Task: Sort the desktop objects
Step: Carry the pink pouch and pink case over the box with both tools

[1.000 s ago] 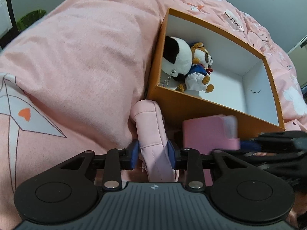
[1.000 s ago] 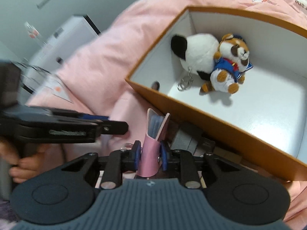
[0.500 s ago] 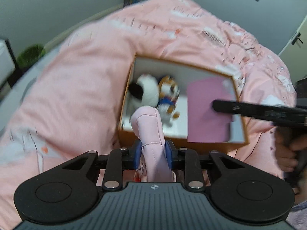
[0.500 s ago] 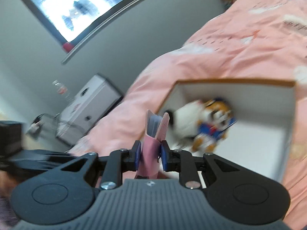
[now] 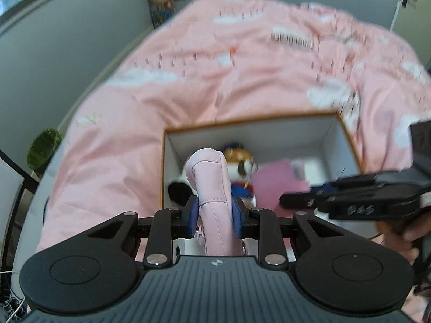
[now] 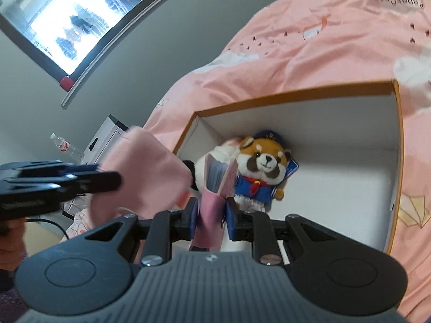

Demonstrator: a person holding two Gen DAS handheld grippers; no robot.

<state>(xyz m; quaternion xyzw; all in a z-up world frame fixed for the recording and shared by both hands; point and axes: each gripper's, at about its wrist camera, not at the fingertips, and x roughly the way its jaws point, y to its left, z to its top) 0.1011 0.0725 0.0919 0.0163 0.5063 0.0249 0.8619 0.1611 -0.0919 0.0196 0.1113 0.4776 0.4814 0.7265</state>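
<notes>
My left gripper [image 5: 214,215] is shut on a soft pink fabric pouch [image 5: 212,183], held above the left end of an orange box with a white inside [image 5: 250,134]. In the box lie a red panda plush in a blue sailor suit [image 5: 241,161] and a black-and-white plush [image 5: 177,191], partly hidden by the pouch. My right gripper [image 6: 210,215] is shut on a pink booklet with blue pages [image 6: 215,183], over the box's near edge [image 6: 336,123], just before the red panda plush [image 6: 265,169]. The left gripper [image 6: 107,180] and the pouch [image 6: 145,172] show at left.
The box rests on a pink quilt [image 5: 188,80] printed with clouds and paper cranes. Grey walls stand behind. A white cabinet [image 6: 107,137], a bottle [image 6: 63,145] and a bright window [image 6: 70,18] lie to the left. A green plant [image 5: 44,148] is beside the bed.
Both grippers have lifted from beside the box's front wall and moved over its opening, each keeping its pink item. The views have tipped up, showing more of the room.
</notes>
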